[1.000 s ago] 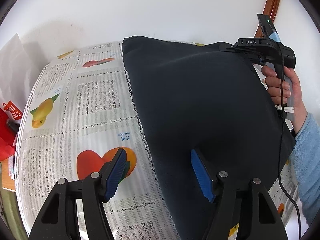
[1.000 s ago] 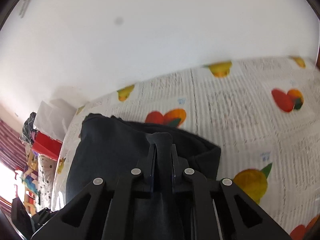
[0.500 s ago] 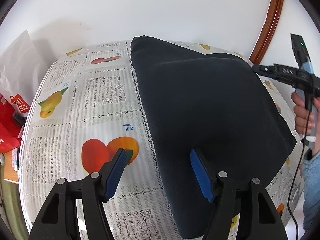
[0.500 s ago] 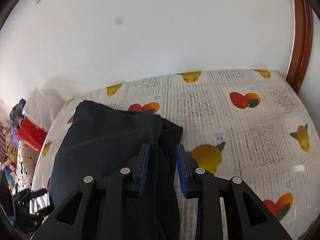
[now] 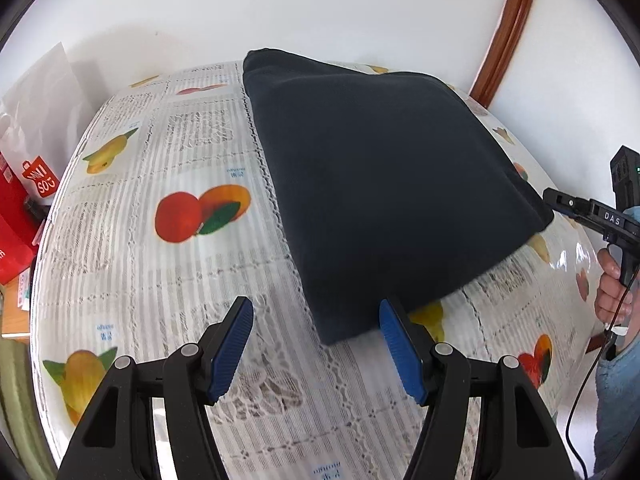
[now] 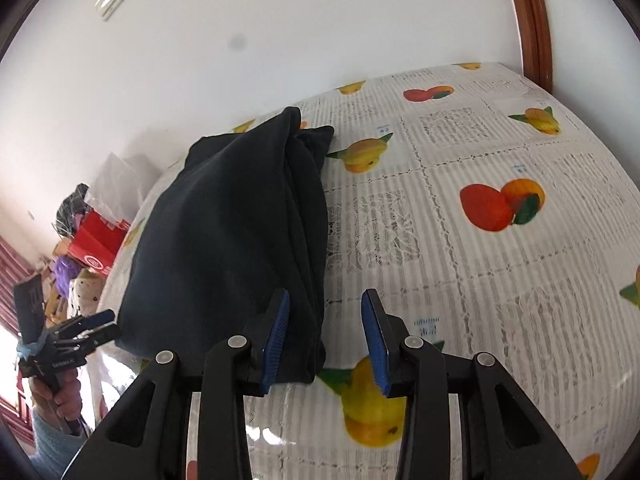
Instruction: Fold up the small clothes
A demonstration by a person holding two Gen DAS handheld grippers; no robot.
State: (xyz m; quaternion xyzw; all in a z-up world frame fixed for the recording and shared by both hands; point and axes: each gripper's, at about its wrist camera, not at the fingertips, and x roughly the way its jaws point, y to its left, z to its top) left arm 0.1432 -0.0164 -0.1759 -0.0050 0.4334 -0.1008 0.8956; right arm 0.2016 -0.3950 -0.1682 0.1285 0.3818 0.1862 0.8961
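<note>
White wall (image 5: 320, 12) bounds the far side of the scene, with a brown wooden frame (image 5: 508, 28) running up it at the right. Below it stands the table (image 5: 132, 264), covered with a white lace-patterned cloth printed with fruit motifs. A dark navy garment (image 5: 380, 176) lies folded on the table; in the right wrist view its stacked layers (image 6: 308, 200) show along the edge facing the camera. Red and white shopping bags (image 5: 28, 176) stand beyond the table edge at the left. Left tongs (image 5: 316, 344) are open, blue pads spread wide, positioned just off the near corner of the garment; the right-hand pad (image 5: 400, 350) sits at the fabric edge, contact cannot be confirmed. Right tongs (image 6: 326, 338) are open, holding nothing; the left-hand pad (image 6: 276, 338) sits against the garment's near corner, while the other pad stands over bare cloth. Each tool appears in the other's view, gripped by a hand (image 5: 612, 292) in a light blue sleeve.
</note>
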